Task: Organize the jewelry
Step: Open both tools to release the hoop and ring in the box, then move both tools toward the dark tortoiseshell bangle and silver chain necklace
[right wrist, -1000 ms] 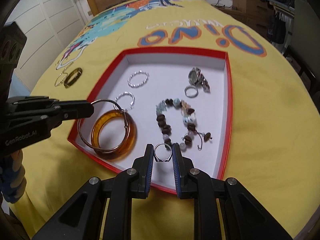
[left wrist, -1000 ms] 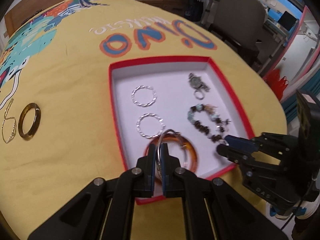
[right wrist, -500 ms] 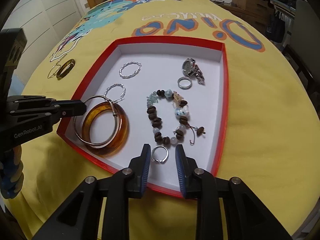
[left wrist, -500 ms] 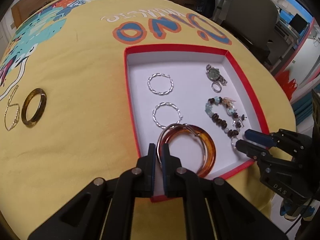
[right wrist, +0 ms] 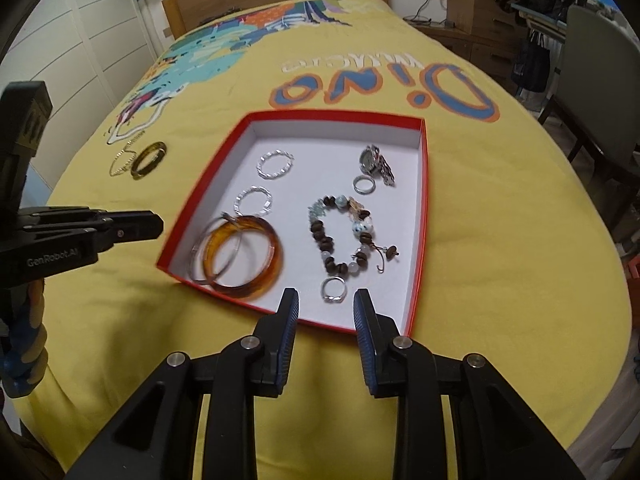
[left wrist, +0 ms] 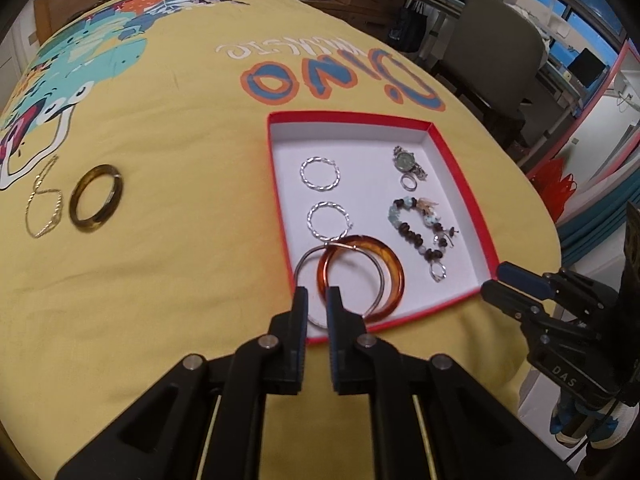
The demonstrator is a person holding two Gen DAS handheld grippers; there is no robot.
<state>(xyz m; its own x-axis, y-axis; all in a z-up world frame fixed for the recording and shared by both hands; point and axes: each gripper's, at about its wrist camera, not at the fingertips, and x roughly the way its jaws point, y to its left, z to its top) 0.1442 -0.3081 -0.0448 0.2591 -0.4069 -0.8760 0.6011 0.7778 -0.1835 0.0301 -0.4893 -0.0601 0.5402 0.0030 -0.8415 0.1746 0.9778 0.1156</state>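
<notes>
A: Item one, red-rimmed tray [right wrist: 421,216], white floor, lying on the yellow bedspread [right wrist: 500,240]. Contents?

B: In the right wrist view: amber bangle [right wrist: 256,284] at 7 o'clock of the tray, a plain silver hoop [right wrist: 200,256] overlapping it. Two twisted silver hoops [right wrist: 275,164] toward 10 and 11. Beaded bracelet [right wrist: 344,240] at centre-right, watch [right wrist: 374,162] at 1 o'clock with a band ring [right wrist: 364,184] just beside it. Small silver ring [right wrist: 334,289] at 6 o'clock, near the front wall.

A: Grippers?

B: Left gripper [left wrist: 314,300]: jaws parting, a narrow gap, nothing pinched; it stands over the tray's near-left corner above the silver hoop. Right gripper [right wrist: 326,308]: jaws apart, empty, just in front of the small ring, which lies free on the tray floor.

A: Outstanding stock?

B: Outside the tray, at 9 o'clock on the bedspread in the left wrist view: a dark olive bangle [left wrist: 96,198] and a thin gold chain bracelet [left wrist: 42,204] beside it.

A: Handling note for the step in hand?

B: Likely a clean withdrawal, then the fetch. Lift straight up so a finger does not snag the hoop or drag the bangle over the rim. For the olive bangle, pinch one wall of the ring. The chain is limp; grip it mid-length so it hangs evenly.
</notes>
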